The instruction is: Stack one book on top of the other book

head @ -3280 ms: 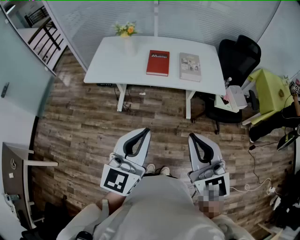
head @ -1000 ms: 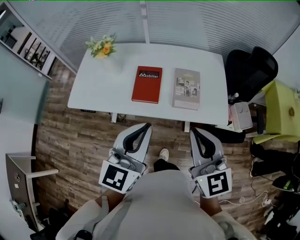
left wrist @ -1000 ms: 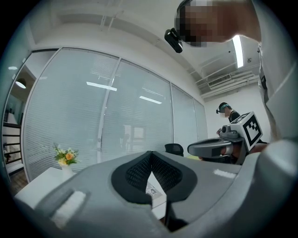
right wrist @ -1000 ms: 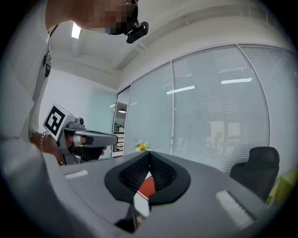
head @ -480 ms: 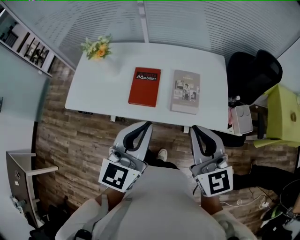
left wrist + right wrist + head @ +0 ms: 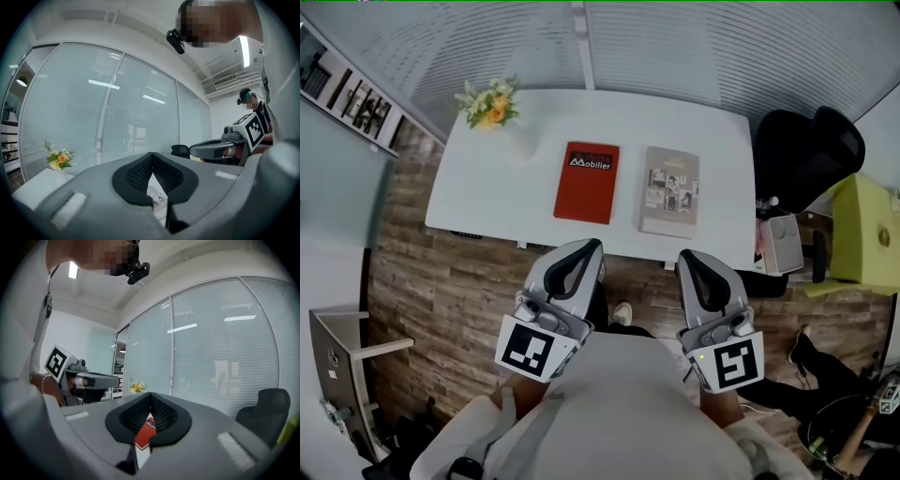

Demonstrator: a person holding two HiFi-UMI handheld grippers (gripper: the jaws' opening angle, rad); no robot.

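Observation:
A red book [image 6: 586, 182] and a grey book [image 6: 669, 191] lie flat, side by side, on the white table [image 6: 487, 202], the red one to the left. My left gripper [image 6: 593, 246] and right gripper [image 6: 683, 256] hang just short of the table's near edge, both shut and empty. Through the left gripper's [image 6: 151, 155] closed tips a sliver of the grey book [image 6: 157, 198] shows. A strip of the red book [image 6: 145, 433] shows through the right gripper's [image 6: 151, 396] closed tips.
A vase of yellow and white flowers [image 6: 490, 101] stands at the table's far left corner. A black office chair [image 6: 802, 145] and a yellow-green seat [image 6: 865, 234] stand to the right. Frosted glass walls run behind the table. Wood-look floor lies below.
Both grippers and I have moved closer to the table; its near edge now lies just ahead of the fingertips. The books have not moved on the table.

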